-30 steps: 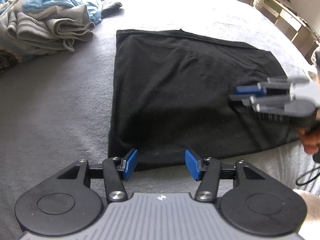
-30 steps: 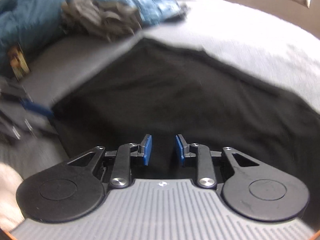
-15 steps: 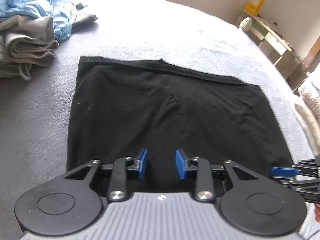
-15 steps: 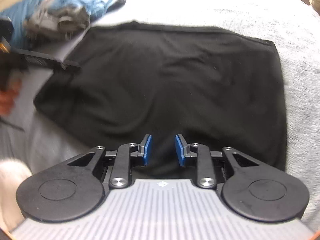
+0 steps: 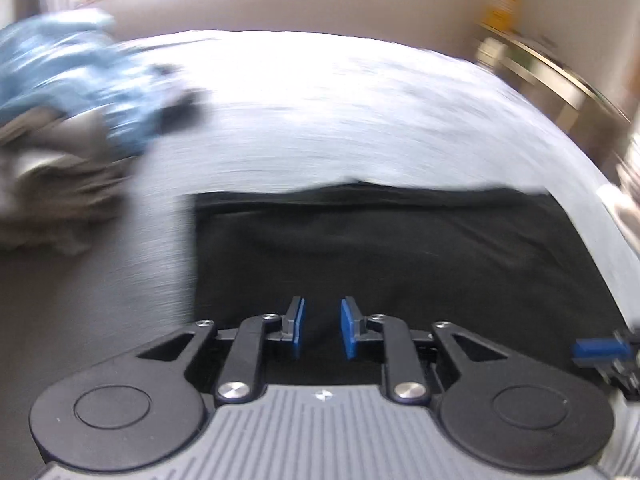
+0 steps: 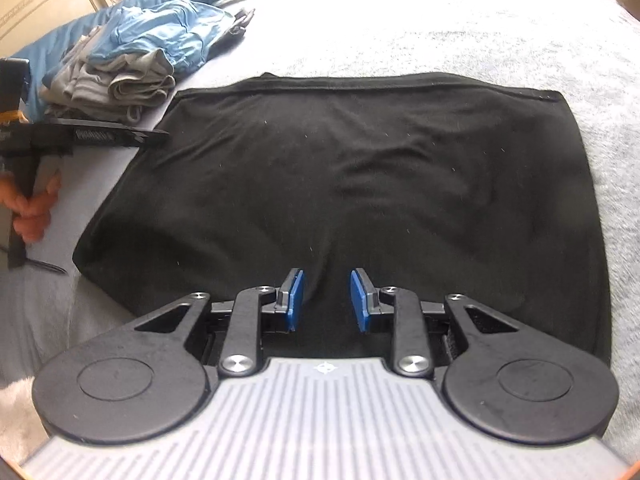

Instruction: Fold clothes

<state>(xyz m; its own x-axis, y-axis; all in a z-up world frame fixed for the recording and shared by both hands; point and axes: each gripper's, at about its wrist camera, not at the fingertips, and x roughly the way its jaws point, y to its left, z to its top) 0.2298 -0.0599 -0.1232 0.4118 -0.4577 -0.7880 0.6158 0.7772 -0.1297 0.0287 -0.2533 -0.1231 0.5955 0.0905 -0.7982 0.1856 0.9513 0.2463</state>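
Far left, by the bed's (image 6: 440, 20) edge: a loose heap (image 6: 132, 60) of blue and grey clothes, unfolded, well blurred in the left wrist view. Just below it, seen side-on from the right wrist: left gripper (image 6: 158, 135), gripped by a hand (image 6: 32, 208), tip just at the shirt's left edge. From its own camera, blue pads apart with a narrow gap, having just been closing; nothing pinched between them, only black cloth beneath. Centre: black shirt (image 6: 360, 168), spread flat on the pale grey cover, already folded into a broad rectangle. Far edge straight with a thin seam and a small peak near its left part; left edge slanting toward the camera, right edge straight. Soft creases across the middle, a shallow dip running down toward the near edge, and specks of pale lint. Near edge hidden under both tools. Over that near edge, right of middle: right gripper (image 6: 326, 300), pads likewise parted by a narrow gap, clasping nothing, cloth showing below. Right of the shirt: bare cover, bright in the light.
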